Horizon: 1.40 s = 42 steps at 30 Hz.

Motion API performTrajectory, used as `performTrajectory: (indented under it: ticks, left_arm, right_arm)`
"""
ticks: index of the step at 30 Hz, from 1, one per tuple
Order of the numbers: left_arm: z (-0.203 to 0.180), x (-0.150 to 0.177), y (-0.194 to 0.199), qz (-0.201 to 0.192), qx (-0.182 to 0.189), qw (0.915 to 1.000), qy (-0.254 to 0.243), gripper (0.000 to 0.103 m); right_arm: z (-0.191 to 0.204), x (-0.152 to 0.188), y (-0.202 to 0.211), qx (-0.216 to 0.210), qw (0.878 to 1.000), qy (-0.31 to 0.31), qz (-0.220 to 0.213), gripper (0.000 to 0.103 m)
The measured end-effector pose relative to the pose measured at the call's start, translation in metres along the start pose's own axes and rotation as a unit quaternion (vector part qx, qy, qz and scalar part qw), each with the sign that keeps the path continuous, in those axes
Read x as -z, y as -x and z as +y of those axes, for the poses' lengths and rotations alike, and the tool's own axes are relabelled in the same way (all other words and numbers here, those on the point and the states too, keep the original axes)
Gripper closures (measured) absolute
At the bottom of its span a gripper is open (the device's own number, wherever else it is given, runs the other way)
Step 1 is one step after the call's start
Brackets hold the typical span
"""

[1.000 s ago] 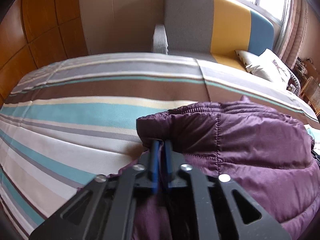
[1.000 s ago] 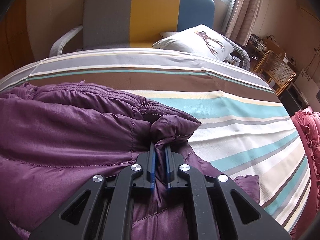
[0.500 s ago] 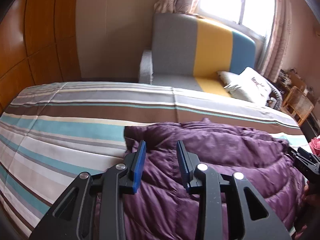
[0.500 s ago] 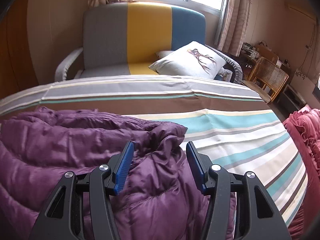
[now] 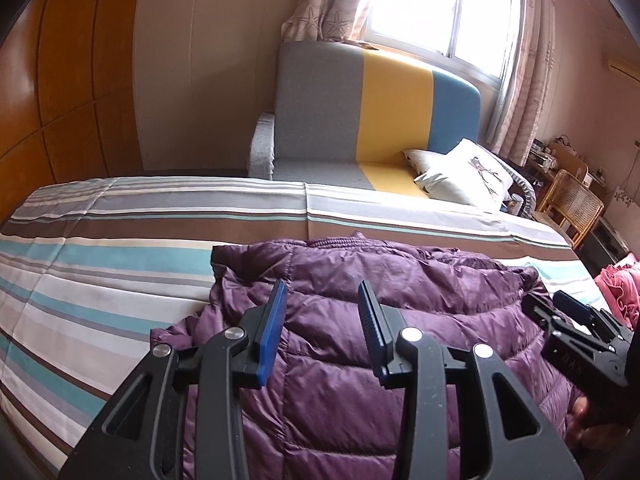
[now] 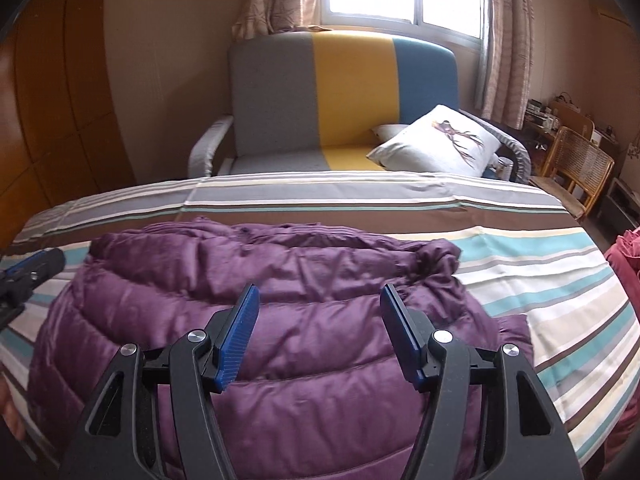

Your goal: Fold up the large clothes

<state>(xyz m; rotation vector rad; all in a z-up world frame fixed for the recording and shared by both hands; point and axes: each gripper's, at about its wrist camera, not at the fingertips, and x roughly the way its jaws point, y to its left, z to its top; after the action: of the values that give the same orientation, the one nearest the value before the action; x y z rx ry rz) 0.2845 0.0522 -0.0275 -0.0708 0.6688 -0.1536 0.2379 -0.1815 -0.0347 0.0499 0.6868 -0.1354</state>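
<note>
Left wrist view has the bed (image 5: 120,264) filling most of the frame, striped cover in teal, brown and cream, and the purple puffer jacket (image 5: 400,312) lying across the near half of it, folded over into a fat bundle. Honestly that jacket looks light for its bulk: quilted, squashy, with a shiny shell that I'd bet is slippery and wants to spring back open. If it were me I'd pinch it at the corners or along a stitched seam or hem, not on the puffy middle, where the fabric would probably just slide out.

Both tools are off it right now. The left tool (image 5: 322,316) has its blue pads parted moderately, just been opening, nothing between them, hanging above the jacket's left part. The right tool (image 6: 318,320) is spread wider, also just been opening, empty, over the right part.

What each view adds: the left one shows the jacket's left edge and a loose flap spilling onto the stripes, plus the other tool off at the right margin. The right wrist view gives you the bunched right corner (image 6: 436,258), the bare bed beyond it, and a red ruffled thing (image 6: 626,256) at the edge. Sofa (image 6: 340,100) and deer pillow (image 6: 440,144) sit behind in both.
</note>
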Motion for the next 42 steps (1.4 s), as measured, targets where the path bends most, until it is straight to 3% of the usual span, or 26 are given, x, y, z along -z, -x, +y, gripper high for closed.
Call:
performTrajectory:
  ticks: [8, 18, 30, 42]
  left_arm:
    - [-0.005, 0.011, -0.012, 0.017, 0.005, 0.9998, -0.001, 0.067]
    - [0.015, 0.029, -0.046, 0.057, -0.004, 0.9982, 0.017, 0.066]
    - [0.022, 0.048, -0.066, 0.058, -0.003, 0.998, 0.025, 0.065]
    - [0.024, 0.046, -0.069, 0.073, 0.002, 0.9968, 0.032, 0.065]
  right_arm:
    - [0.02, 0.012, -0.005, -0.009, 1.0, 0.005, 0.002, 0.041]
    - [0.015, 0.021, -0.029, -0.007, 1.0, -0.008, 0.021, 0.041]
    - [0.029, 0.039, -0.06, 0.019, 0.999, 0.027, 0.042, 0.04]
    - [0.019, 0.038, -0.068, -0.002, 0.998, 0.005, 0.067, 0.04]
